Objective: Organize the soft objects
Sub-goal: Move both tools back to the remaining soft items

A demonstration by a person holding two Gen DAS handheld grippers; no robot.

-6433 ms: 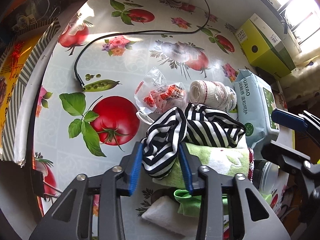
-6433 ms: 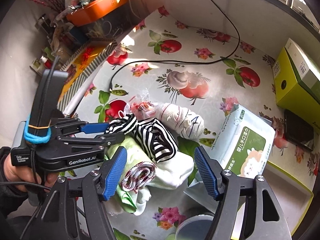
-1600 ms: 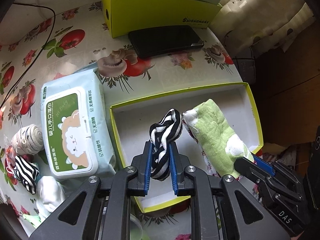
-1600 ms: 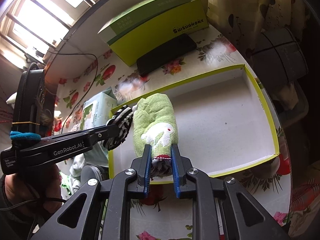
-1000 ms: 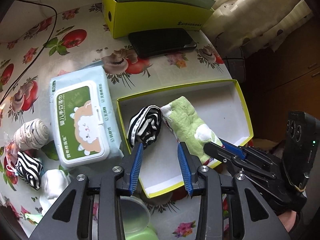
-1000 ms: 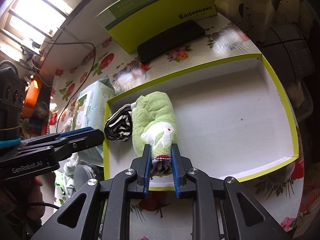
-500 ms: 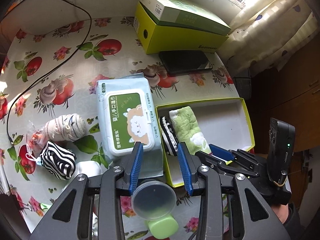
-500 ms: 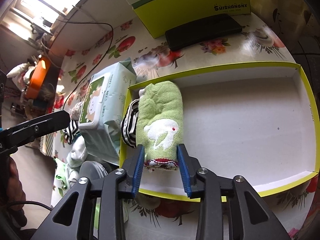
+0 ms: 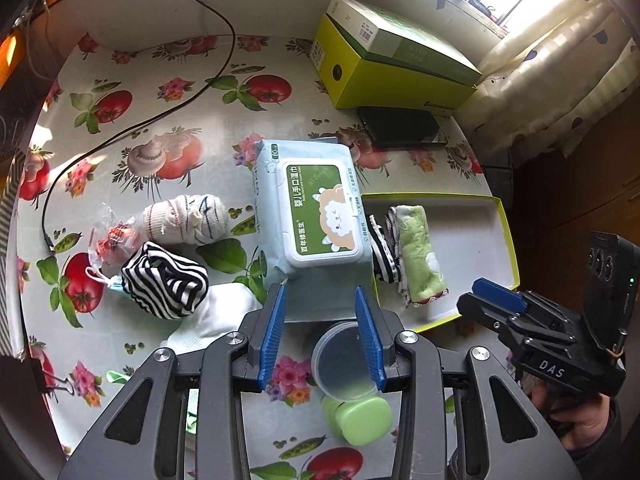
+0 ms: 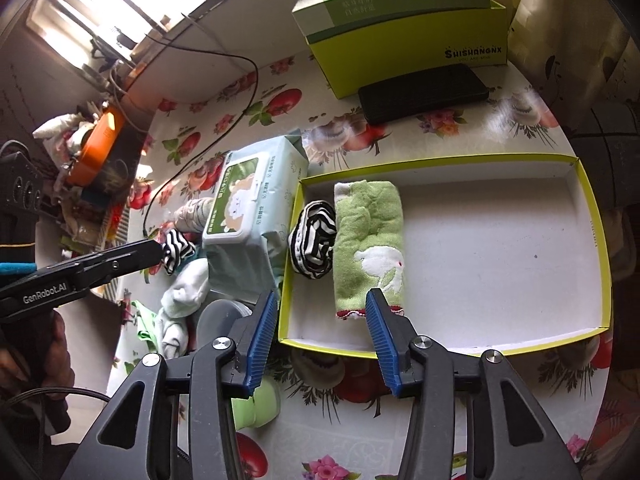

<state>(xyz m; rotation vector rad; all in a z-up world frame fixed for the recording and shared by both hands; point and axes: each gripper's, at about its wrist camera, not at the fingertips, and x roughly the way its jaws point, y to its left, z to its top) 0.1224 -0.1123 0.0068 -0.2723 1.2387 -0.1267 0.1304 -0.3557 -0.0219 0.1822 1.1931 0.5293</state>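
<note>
A yellow-rimmed white tray point(image 10: 592, 240) holds a rolled green towel point(image 10: 370, 240) and a striped sock roll point(image 10: 314, 240) at its left end; both also show in the left wrist view, the towel point(image 9: 420, 256) beside the striped roll point(image 9: 380, 252). On the table lie another striped roll point(image 9: 164, 280), a white striped sock roll point(image 9: 186, 220) and a white cloth point(image 9: 212, 316). My left gripper point(image 9: 320, 336) is open and empty above the table, near the wipes pack. My right gripper point(image 10: 320, 340) is open and empty at the tray's near rim, and it also shows in the left wrist view point(image 9: 496, 300).
A blue wipes pack point(image 9: 308, 216) lies left of the tray. A green cup with clear lid point(image 9: 348, 376) stands near my left gripper. A black phone point(image 10: 424, 92) and a green box point(image 10: 404, 16) sit at the back. A black cable point(image 9: 132, 128) crosses the table. A plastic bag point(image 9: 112, 240) lies at left.
My right gripper has opened wider and drawn back from the green towel, which stays in the tray. My left gripper has pulled up and back from the tray, open and empty.
</note>
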